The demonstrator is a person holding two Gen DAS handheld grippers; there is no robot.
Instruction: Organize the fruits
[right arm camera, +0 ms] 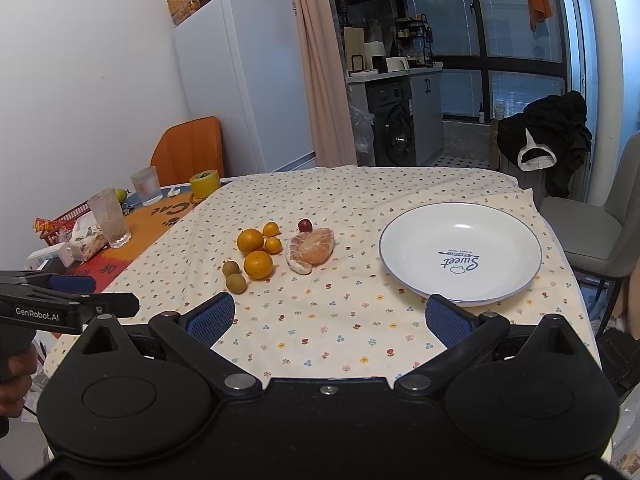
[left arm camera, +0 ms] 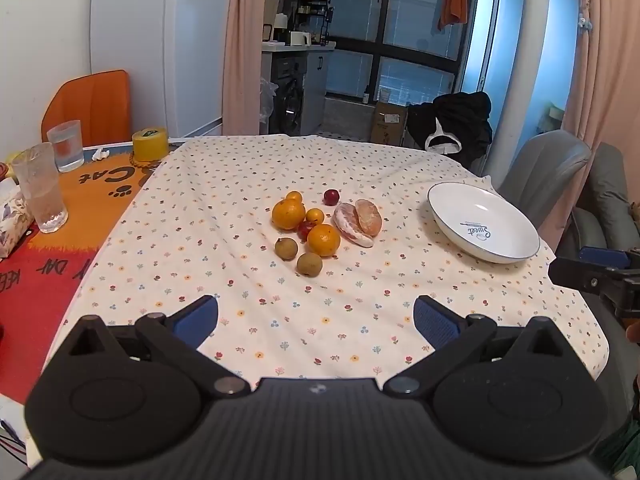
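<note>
both grippers hang above the near edge of the bench, each spread wide with nothing between its blue pads. left gripper [left arm camera: 316, 322] faces the fruit pile from straight on; right gripper [right arm camera: 330, 320] sits further right, with the plate [right arm camera: 404, 256] just beyond its right pad. from the right wrist view the left gripper shows at the left edge, held by a hand [right arm camera: 14, 376].

a floral cloth [left arm camera: 248, 288] covers most of the bench, and the fruits lie in one loose cluster near its middle. two large oranges [left arm camera: 287, 214] sit there, one at the back left of the pile and one nearer the front. two small oranges [left arm camera: 314, 216] lie close by, one between the big ones and one touching the back of the rear large orange. a dark red fruit [left arm camera: 305, 230] is wedged among the oranges, and a second red fruit [left arm camera: 331, 197] lies a little apart at the back. two brown round fruits [left arm camera: 286, 248] rest at the front of the pile, just beside each other. a peeled citrus [left arm camera: 358, 222], split into two pale segments leaning together, lies on the right side of the cluster.

the white plate with blue lettering sits well apart to the right of the fruit, near the cloth's right edge, and holds nothing. at the far left, off the cloth, stand two glasses [left arm camera: 42, 188] and a yellow tape roll [left arm camera: 150, 144].
</note>
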